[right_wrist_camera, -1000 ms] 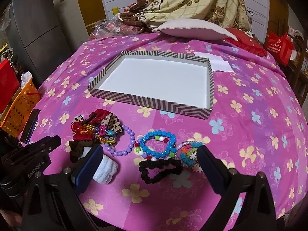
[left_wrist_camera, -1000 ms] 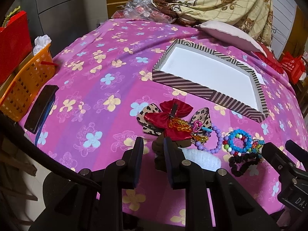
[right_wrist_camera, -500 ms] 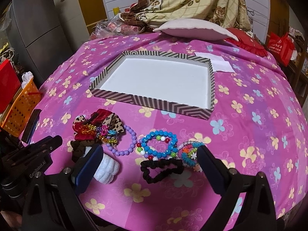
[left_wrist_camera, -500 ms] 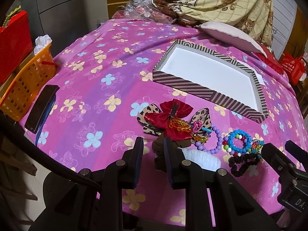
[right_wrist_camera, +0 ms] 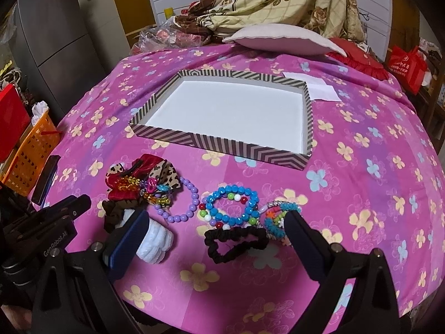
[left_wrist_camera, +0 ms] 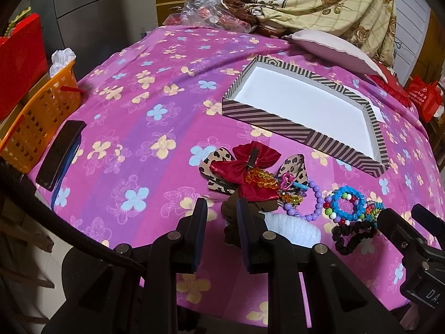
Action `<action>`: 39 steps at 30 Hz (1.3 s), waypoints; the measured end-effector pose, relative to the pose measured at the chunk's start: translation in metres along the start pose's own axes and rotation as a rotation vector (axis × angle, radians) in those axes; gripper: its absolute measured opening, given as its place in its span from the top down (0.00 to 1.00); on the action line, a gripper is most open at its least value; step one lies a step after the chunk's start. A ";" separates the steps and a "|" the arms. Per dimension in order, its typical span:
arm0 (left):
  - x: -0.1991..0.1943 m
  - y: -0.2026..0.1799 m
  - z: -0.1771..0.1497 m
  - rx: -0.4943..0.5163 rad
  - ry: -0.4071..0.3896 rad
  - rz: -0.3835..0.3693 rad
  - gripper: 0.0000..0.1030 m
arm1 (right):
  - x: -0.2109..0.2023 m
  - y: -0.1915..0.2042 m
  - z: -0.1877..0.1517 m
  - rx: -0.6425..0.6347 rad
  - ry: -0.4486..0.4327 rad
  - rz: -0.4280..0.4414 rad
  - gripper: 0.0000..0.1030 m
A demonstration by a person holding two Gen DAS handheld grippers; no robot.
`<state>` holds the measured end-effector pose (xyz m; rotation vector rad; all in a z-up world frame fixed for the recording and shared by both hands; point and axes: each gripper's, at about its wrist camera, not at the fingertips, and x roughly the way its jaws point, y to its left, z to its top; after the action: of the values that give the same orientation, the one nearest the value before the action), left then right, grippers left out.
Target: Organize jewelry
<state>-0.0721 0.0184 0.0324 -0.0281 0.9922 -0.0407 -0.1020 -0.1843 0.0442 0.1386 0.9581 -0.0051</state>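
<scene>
Change: none; your grippers stay put.
Left gripper (left_wrist_camera: pixel 219 208): narrow gap, holding nothing.
Right gripper (right_wrist_camera: pixel 215 226): wide, straddling black scrunchie (right_wrist_camera: pixel 235 240).
Striped tray (right_wrist_camera: pixel 222 142): far.

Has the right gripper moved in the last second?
Yes, slightly: in the right wrist view the striped tray sits a little lower in frame than before, so the right gripper tilted or eased forward.
</scene>
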 end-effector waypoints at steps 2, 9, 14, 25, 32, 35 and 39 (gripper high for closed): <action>0.000 0.000 0.000 0.001 0.001 -0.001 0.59 | 0.000 -0.001 0.001 0.001 0.003 0.001 0.03; 0.003 0.005 0.000 0.001 0.010 0.008 0.59 | 0.001 -0.002 0.001 0.006 0.011 0.008 0.03; 0.005 0.005 0.000 -0.006 0.014 0.009 0.59 | 0.003 -0.001 0.000 0.002 0.015 0.010 0.03; 0.009 0.008 -0.002 -0.017 0.027 0.011 0.59 | 0.008 -0.004 -0.002 -0.002 0.021 0.018 0.03; 0.011 0.030 -0.003 -0.065 0.060 -0.026 0.59 | 0.010 -0.007 -0.008 -0.025 0.029 0.042 0.03; 0.013 0.041 -0.005 -0.083 0.072 -0.040 0.59 | 0.012 -0.009 -0.011 -0.036 0.034 0.057 0.03; 0.015 0.056 -0.005 -0.123 0.081 -0.062 0.57 | 0.013 -0.007 -0.014 -0.059 0.040 0.106 0.04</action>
<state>-0.0675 0.0738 0.0149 -0.1706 1.0733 -0.0378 -0.1061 -0.1886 0.0251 0.1354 0.9885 0.1237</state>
